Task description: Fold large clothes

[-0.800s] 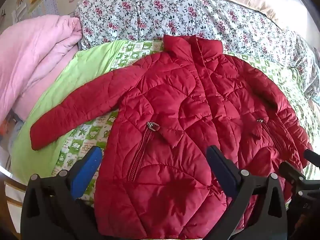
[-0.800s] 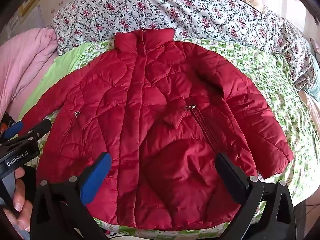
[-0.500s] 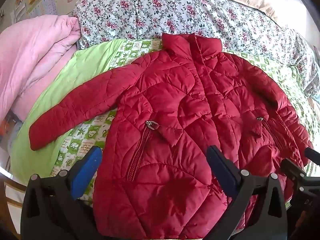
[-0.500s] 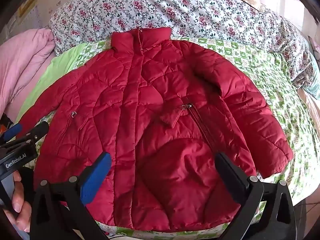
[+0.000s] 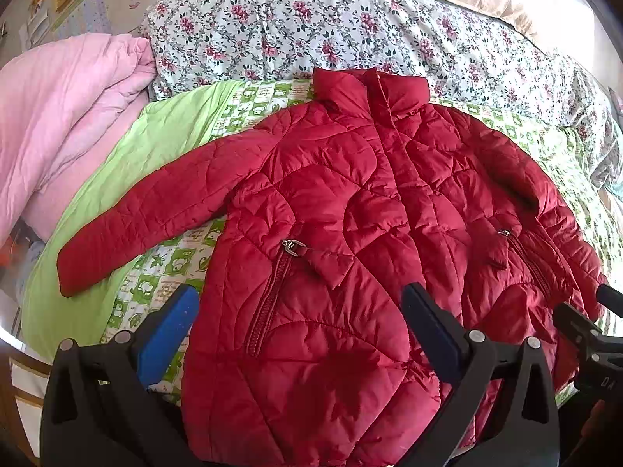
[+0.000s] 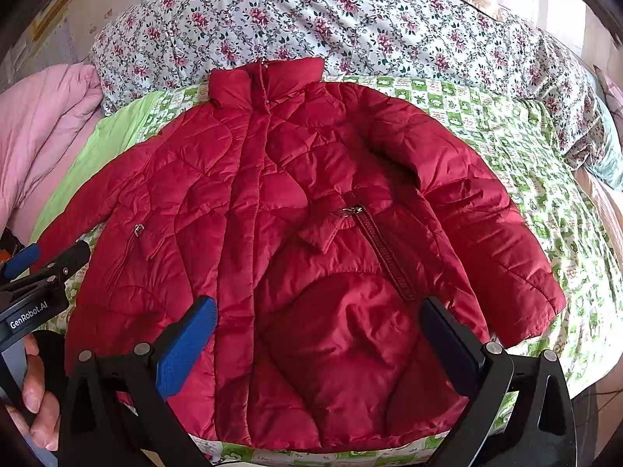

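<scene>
**Two grippers wide apart over one red jacket**

Left wrist view, left to right. Pink quilt (image 5: 58, 124) bunched at upper left. Plain green sheet edge, then the green-and-white checked bedspread (image 5: 167, 268). Red quilted jacket (image 5: 350, 233) fills the centre, front up, collar toward the top of frame, near the floral duvet (image 5: 311, 19). One sleeve stretches out to the left, its cuff at mid-left on the sheet. Your left gripper (image 5: 300, 334) sits at bottom centre, jaws spread wide, nothing between the pads; both fingertips hover over the jacket's hem area. Your right gripper shows partly at the lower right edge.

Right wrist view, left to right. Your hand (image 6: 35, 397) at lower left grips the left tool's handle. Jacket again centre, lying flat; the other sleeve lies close along the body, cuff at lower right. Your right gripper (image 6: 319, 330) at bottom centre, jaws likewise fully apart, clamped on nothing, above the lower front panel.
</scene>
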A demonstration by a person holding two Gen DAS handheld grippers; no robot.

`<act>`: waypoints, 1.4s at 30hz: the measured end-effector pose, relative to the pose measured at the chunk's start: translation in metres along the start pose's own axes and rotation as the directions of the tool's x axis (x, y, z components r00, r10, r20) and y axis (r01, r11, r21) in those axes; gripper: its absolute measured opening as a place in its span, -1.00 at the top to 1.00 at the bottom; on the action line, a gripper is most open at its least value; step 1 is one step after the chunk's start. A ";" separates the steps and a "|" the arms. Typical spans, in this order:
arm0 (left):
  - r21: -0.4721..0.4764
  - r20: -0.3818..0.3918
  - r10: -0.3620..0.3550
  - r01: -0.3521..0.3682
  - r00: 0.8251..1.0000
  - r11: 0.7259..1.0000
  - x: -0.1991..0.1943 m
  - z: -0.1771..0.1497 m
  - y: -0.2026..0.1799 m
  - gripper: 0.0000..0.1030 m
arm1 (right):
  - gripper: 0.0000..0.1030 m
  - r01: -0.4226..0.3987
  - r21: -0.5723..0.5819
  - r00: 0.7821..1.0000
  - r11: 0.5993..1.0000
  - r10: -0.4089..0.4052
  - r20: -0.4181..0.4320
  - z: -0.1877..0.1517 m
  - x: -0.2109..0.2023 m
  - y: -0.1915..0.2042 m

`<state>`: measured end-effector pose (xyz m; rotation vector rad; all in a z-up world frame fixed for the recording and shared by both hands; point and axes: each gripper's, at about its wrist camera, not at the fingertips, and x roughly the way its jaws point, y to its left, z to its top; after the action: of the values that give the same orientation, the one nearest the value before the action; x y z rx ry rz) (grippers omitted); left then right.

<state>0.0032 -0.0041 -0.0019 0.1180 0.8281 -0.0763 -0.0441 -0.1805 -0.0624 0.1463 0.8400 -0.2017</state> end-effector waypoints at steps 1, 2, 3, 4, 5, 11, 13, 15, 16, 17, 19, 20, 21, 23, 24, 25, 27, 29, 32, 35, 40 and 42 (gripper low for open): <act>0.001 0.000 -0.001 0.001 1.000 1.000 0.000 0.000 0.000 -1.00 | -1.00 0.000 0.000 1.000 1.000 0.000 0.001 0.000 0.000 0.000; 0.003 0.000 -0.001 0.001 1.000 1.000 0.000 0.000 -0.001 -1.00 | -1.00 0.001 0.000 1.000 1.000 -0.001 0.001 0.000 0.000 0.000; 0.005 0.000 -0.002 0.002 1.000 1.000 0.001 0.001 -0.001 -1.00 | -1.00 0.003 0.001 1.000 1.000 -0.003 0.001 0.000 0.000 0.000; 0.004 0.001 -0.004 0.004 1.000 1.000 0.001 0.001 -0.001 -1.00 | -1.00 0.002 0.001 1.000 1.000 -0.002 0.002 0.000 0.000 0.000; 0.003 0.002 -0.003 0.003 1.000 1.000 0.001 0.001 -0.002 -1.00 | -1.00 0.003 0.002 1.000 1.000 -0.003 0.002 0.000 0.000 0.000; 0.000 0.001 -0.010 0.010 1.000 1.000 0.001 0.001 -0.003 -1.00 | -1.00 0.004 0.004 1.000 1.000 -0.004 0.003 0.000 0.001 -0.001; 0.000 0.001 -0.012 0.012 1.000 1.000 0.002 0.002 -0.004 -1.00 | -1.00 0.001 0.006 1.000 1.000 -0.001 0.002 0.001 0.001 -0.001; 0.002 0.001 -0.011 0.011 1.000 1.000 0.002 0.002 -0.004 -1.00 | -1.00 0.000 0.006 1.000 1.000 0.000 0.002 0.001 0.001 -0.002; 0.001 0.000 -0.016 0.016 1.000 1.000 0.002 0.002 -0.004 -1.00 | -1.00 0.000 0.006 1.000 1.000 0.000 0.001 0.001 0.001 -0.002; 0.001 0.000 -0.017 0.017 1.000 1.000 0.002 0.002 -0.003 -1.00 | -1.00 0.000 0.006 1.000 1.000 0.000 0.001 0.000 0.001 -0.002; 0.002 -0.001 -0.017 0.017 1.000 1.000 0.003 0.003 -0.004 -1.00 | -1.00 0.000 0.006 1.000 1.000 0.000 0.000 0.001 0.002 -0.002; 0.001 0.000 -0.018 0.018 1.000 1.000 0.003 0.002 -0.004 -1.00 | -1.00 0.000 0.006 1.000 1.000 0.000 0.000 0.001 0.002 -0.002; 0.001 0.000 -0.017 0.017 1.000 1.000 0.003 0.002 -0.004 -1.00 | -1.00 0.001 0.006 1.000 1.000 -0.001 0.000 0.001 0.002 -0.002; 0.002 0.001 -0.015 0.015 1.000 1.000 0.003 0.002 -0.005 -1.00 | -1.00 -0.002 0.007 1.000 1.000 0.002 0.000 0.001 0.002 -0.002; 0.003 0.001 -0.015 0.015 1.000 1.000 0.003 0.002 -0.004 -1.00 | -1.00 -0.002 0.007 1.000 1.000 0.002 0.001 0.000 0.002 -0.002; 0.006 0.001 -0.014 0.014 1.000 1.000 0.003 0.002 -0.004 -1.00 | -1.00 -0.002 0.007 1.000 1.000 0.002 0.001 0.000 0.001 -0.002; 0.012 0.003 -0.011 0.011 1.000 1.000 0.003 0.001 -0.006 -1.00 | -1.00 -0.003 0.007 1.000 1.000 0.003 0.002 0.000 0.001 -0.002; 0.014 0.007 -0.011 0.011 1.000 1.000 0.002 0.000 -0.006 -1.00 | -1.00 -0.005 0.012 1.000 1.000 0.005 0.003 0.000 0.001 -0.003; 0.014 0.010 -0.014 0.014 1.000 1.000 0.002 -0.001 -0.006 -1.00 | -1.00 -0.005 0.013 1.000 1.000 0.005 0.002 0.000 0.001 -0.003; 0.016 0.009 -0.012 0.012 1.000 1.000 0.002 -0.001 -0.007 -1.00 | -1.00 -0.007 0.013 1.000 1.000 0.007 0.004 -0.001 0.000 -0.003; 0.014 0.008 -0.014 0.014 1.000 1.000 0.001 -0.002 -0.008 -1.00 | -1.00 -0.008 0.013 1.000 1.000 0.008 0.010 -0.002 -0.002 -0.003; 0.014 0.008 -0.016 0.016 1.000 1.000 0.001 -0.002 -0.008 -1.00 | -1.00 -0.008 0.014 1.000 1.000 0.008 0.009 -0.002 -0.002 -0.003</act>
<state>0.0013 -0.0118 -0.0042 0.1244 0.8205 -0.0978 -0.0473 -0.1824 -0.0622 0.1612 0.8287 -0.2008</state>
